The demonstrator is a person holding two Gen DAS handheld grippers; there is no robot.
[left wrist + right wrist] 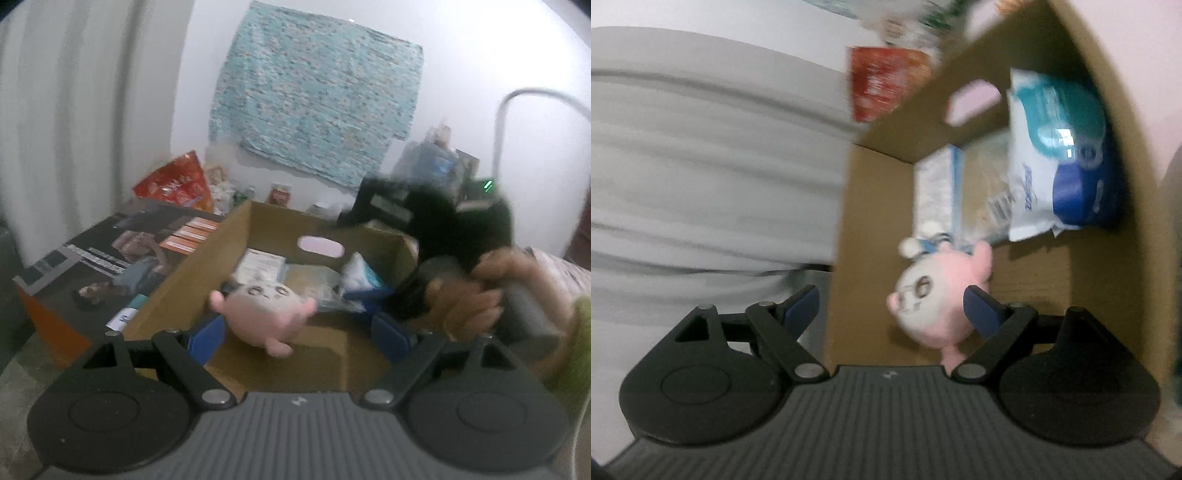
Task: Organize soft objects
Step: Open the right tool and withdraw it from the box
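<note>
So the round pink-and-white plush toy with stubby limbs [936, 299] is lying on the floor of the open brown cardboard box [192, 273], toward the near end, with a white-and-teal soft wipes pack [1056, 155] and a flat white carton [936, 184] behind it at the far wall. Both claws are spread wide with nothing pinched: the right claw [892, 306] sits above the toy, and its blue pad on the right overlaps the plush in view, though it doesn't look pressed in. The left claw [299, 332] hovers at the box's near edge, toy showing between its pads.

If the drop is the step here, I'd just lift the right one straight clear so a pad doesn't snag the fuzz and drag it back out. Left one can stay put.

The toy itself looks squishy, rolled on its side, one pink foot poking toward the camera. Everything's motion-blurred, so finer details are anyone's guess.
</note>
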